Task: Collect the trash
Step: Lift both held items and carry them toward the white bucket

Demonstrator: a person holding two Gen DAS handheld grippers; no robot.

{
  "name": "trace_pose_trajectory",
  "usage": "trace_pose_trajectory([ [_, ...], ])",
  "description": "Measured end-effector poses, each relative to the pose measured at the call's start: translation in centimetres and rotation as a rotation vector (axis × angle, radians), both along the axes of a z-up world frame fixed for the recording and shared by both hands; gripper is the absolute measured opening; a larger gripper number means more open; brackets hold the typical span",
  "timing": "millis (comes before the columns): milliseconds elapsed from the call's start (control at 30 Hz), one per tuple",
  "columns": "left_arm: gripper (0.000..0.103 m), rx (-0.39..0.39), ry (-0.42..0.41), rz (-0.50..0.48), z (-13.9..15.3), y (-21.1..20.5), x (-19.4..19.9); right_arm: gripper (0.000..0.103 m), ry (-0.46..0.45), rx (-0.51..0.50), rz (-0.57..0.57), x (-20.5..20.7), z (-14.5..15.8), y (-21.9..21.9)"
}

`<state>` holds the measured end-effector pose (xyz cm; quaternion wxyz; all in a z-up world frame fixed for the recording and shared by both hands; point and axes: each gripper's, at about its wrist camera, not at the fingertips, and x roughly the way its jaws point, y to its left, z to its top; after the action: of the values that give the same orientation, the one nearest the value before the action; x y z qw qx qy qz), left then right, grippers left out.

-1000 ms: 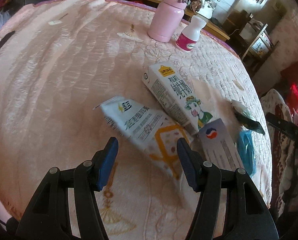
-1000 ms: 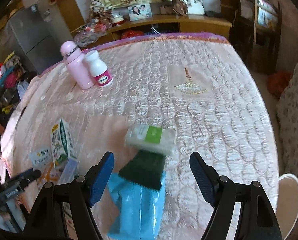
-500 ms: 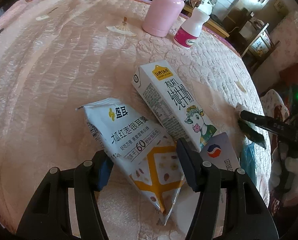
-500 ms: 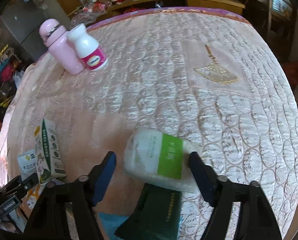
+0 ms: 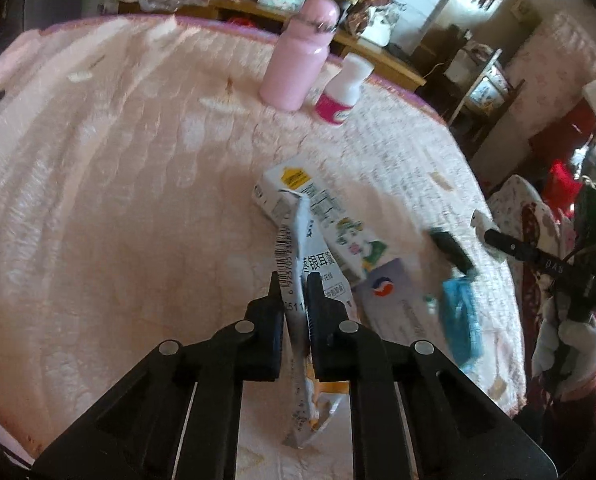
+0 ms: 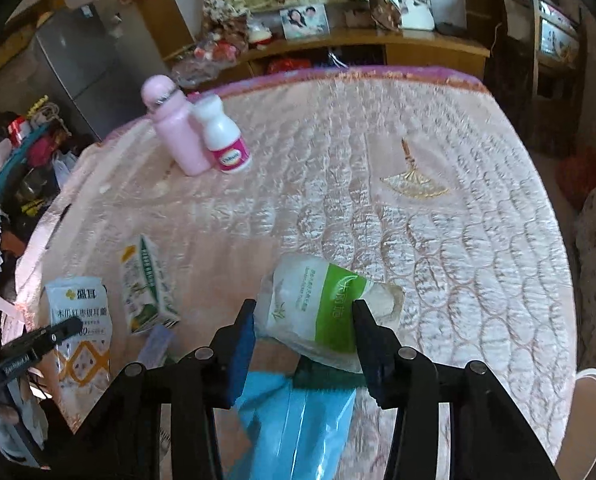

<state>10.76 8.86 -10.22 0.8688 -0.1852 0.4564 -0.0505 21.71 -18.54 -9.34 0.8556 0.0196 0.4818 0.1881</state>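
Now, with the left gripper (image 5: 294, 296) clamped on the snack pouch (image 5: 299, 264) at six o'clock on the bed (image 5: 118, 200), the right gripper (image 6: 303, 322), jaws around the tissue pack (image 6: 317, 308), should squeeze gently.

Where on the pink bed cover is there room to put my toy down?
Two bare patches: the big stretch of bed cover left of the pink bottle and the milk carton, and the stretch right of the small white bottle, around the gold fan stitching. It is crowded near the edge: carton, packets, blue bag.
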Motion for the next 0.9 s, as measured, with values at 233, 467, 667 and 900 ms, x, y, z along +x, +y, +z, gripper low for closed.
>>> trace_pose_trajectory([
  [233, 0.007, 0.022, -0.07, -0.051, 3.2, -2.4, -1.1, 0.046, -0.063, 0.003, 0.027, -4.6, 2.5, -0.6],
  [467, 0.006, 0.031, -0.09, -0.114, 4.1, -5.7, -1.7, 0.046, -0.089, 0.002, 0.032, -7.7, 3.3, -1.6],
  [667, 0.006, 0.034, -0.119, -0.162, 5.4, -8.3, -1.9, 0.046, -0.106, 0.007, 0.006, -9.3, 4.0, -3.6],
  [900, 0.005, 0.036, -0.165, -0.218, 7.4, -11.6, -1.8, 0.046, -0.121, 0.0, -0.027, -10.6, 4.6, -6.2],
])
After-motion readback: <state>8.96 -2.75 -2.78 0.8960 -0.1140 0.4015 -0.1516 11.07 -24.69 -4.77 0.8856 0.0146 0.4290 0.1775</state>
